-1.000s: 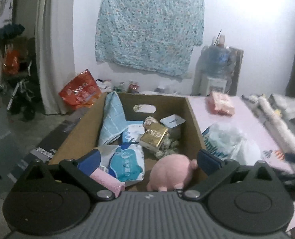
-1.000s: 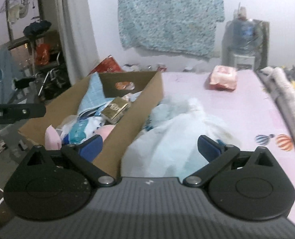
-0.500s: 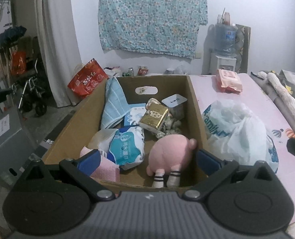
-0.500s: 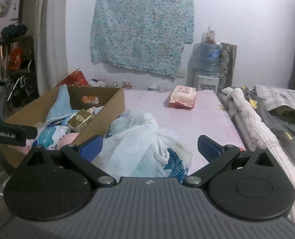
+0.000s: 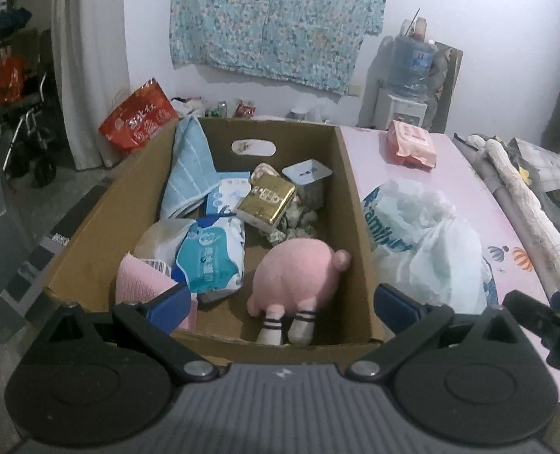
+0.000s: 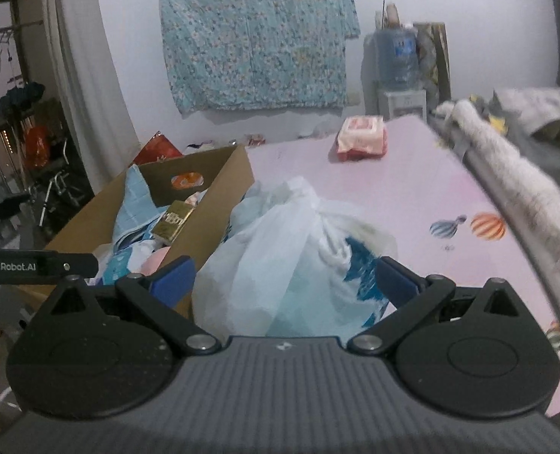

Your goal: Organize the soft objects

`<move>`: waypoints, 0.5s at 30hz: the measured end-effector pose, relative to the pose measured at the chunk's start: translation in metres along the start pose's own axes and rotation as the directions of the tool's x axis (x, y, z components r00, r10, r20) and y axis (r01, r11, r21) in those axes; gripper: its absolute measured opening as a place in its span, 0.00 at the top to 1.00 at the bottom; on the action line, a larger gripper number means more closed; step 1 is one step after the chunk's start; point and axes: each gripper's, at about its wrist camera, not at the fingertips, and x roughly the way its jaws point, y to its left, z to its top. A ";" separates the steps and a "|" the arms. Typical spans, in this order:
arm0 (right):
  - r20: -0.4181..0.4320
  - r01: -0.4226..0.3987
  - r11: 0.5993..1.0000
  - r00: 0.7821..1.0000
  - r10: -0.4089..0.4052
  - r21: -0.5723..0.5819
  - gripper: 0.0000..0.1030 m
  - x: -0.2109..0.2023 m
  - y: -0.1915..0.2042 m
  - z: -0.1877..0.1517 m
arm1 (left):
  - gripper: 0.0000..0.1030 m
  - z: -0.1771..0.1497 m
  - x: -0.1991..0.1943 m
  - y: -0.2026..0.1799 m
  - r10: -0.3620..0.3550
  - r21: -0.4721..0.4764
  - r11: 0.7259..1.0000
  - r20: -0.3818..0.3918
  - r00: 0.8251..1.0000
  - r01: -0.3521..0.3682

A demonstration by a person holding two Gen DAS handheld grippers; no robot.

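A cardboard box (image 5: 351, 193) (image 6: 219, 204) stands at the left edge of the pink table (image 5: 465, 204). Inside lie a pink plush pig (image 5: 298, 276), a blue tissue pack (image 5: 209, 261), a gold packet (image 5: 266, 198) (image 6: 173, 221), a light blue towel (image 5: 189, 166) and a pink cloth (image 5: 139, 283). A white plastic bag (image 5: 427, 249) (image 6: 287, 257) sits on the table against the box's right side. My left gripper (image 5: 281, 304) is open above the box's near wall. My right gripper (image 6: 285, 276) is open just before the bag, holding nothing.
A pink wet-wipes pack (image 5: 412, 143) (image 6: 361, 138) lies at the table's far end. Rolled fabric and bedding (image 6: 507, 159) line the table's right side. A water dispenser (image 5: 408, 75) and a red bag (image 5: 138, 121) stand by the back wall. A cart (image 5: 26, 140) is at left.
The left gripper has drawn back and risen, so more of the box's inside shows. The right gripper has swung and neared the white bag. Both stayed open.
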 end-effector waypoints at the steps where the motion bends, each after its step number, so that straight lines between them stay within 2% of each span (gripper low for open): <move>1: -0.012 -0.006 1.000 1.000 0.006 0.007 0.01 0.002 0.001 -0.001 | 0.00 0.000 0.000 0.001 0.002 0.000 1.000 -0.004 1.000 -0.002; 5: -0.041 -0.030 1.000 0.999 0.030 0.008 0.01 0.008 0.005 -0.004 | 0.00 -0.001 -0.001 0.007 0.027 0.014 1.000 -0.011 1.000 -0.027; 11: -0.046 -0.033 0.998 0.998 0.031 -0.054 0.01 0.010 0.020 -0.005 | 0.00 0.001 -0.004 0.015 0.022 0.024 0.999 -0.019 1.000 -0.021; 15: -0.042 -0.040 0.998 0.998 0.038 -0.052 0.01 0.009 0.025 -0.006 | 0.00 0.001 -0.006 0.016 0.031 0.034 0.999 -0.016 0.999 -0.030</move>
